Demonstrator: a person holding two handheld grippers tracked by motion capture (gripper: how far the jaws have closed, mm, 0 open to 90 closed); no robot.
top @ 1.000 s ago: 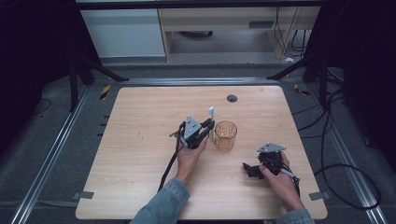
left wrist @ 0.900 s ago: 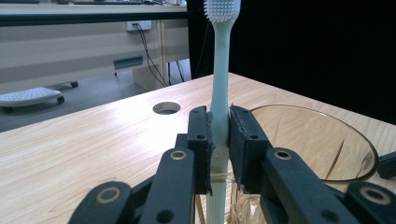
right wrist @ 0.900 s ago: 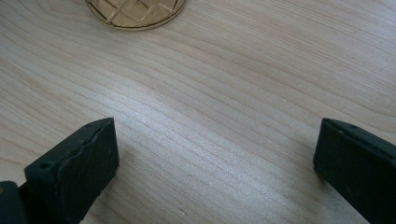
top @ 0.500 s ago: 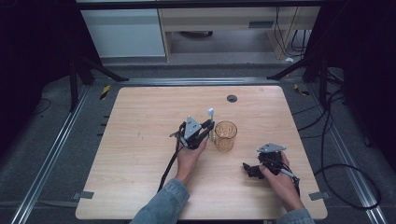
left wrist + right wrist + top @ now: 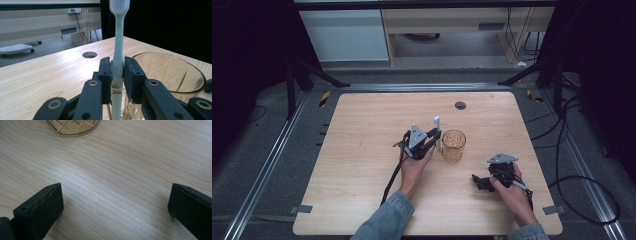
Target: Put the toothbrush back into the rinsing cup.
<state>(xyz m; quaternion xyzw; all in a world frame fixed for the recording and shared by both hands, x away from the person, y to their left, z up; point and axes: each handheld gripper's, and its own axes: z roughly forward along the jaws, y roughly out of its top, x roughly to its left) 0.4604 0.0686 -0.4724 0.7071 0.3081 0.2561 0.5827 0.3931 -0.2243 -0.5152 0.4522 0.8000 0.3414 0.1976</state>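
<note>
The left tongs (image 5: 117, 75) are clamped on the handle of a pale mint-green plastic toothbrush (image 5: 118, 50), which stands upright between the pads with its white bristle head well above them. Earlier frames are at hand, and the jaws have just been opening a touch, yet in the left gripper view the pads still press the handle on both sides, so the grip holds. Just to the right of these tongs stands the amber, diamond-patterned glass cup (image 5: 172, 75), and the toothbrush's lower end runs down below the pads beside the cup's near wall; whether it rests on the light wooden counter (image 5: 362, 150) or hangs free I cannot tell. Holding the brush upright and low on the handle looks meant for standing it in the cup (a drop-in, most likely).

In the high view the left tongs (image 5: 433, 136) sit just left of the cup (image 5: 453, 145), with the brush head (image 5: 436, 120) above them.

The right tongs (image 5: 115, 202) are wide apart with nothing between them, held low over bare counter, the cup's base (image 5: 72, 126) ahead of them. They (image 5: 479, 181) seem parked aside, out of the way of the left hand (image 5: 414, 167).
</note>
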